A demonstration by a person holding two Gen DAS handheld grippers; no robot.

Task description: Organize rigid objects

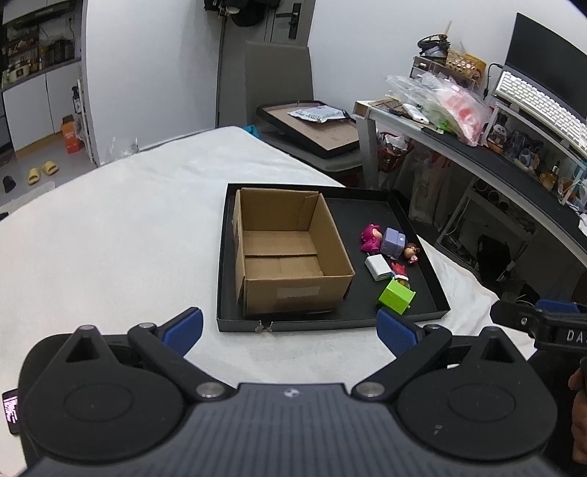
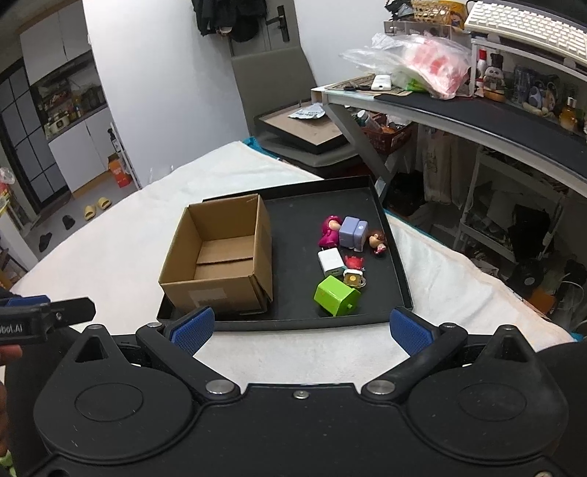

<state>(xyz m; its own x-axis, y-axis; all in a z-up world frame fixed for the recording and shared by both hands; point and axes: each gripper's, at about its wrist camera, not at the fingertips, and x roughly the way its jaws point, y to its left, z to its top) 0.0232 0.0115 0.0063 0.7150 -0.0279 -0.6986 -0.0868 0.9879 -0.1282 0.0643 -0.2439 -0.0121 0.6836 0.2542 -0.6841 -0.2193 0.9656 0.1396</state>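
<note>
Two handheld grippers poised over a white-covered surface [image 1: 128,227], left gripper [image 1: 290,328] and right gripper [image 2: 301,326] both with blue-padded fingers spread wide, holding nothing. Ahead, a shallow black tray [image 2: 400,257] bearing an open, empty cardboard box [image 2: 220,249] on its left side. Clustered to the box's right on the tray floor: a pink figurine [image 2: 330,231], lilac block [image 2: 352,231], small brown-haired doll [image 2: 378,240], white charger cube [image 2: 330,261], red trinket [image 2: 354,261], tiny yellow mug [image 2: 354,279] and green block [image 2: 335,295]. Nothing between fingers and tray but bare cloth. Beyond, a grey chair [image 1: 279,80] and a cluttered desk [image 2: 477,110] with keyboard [image 2: 528,25].
</note>
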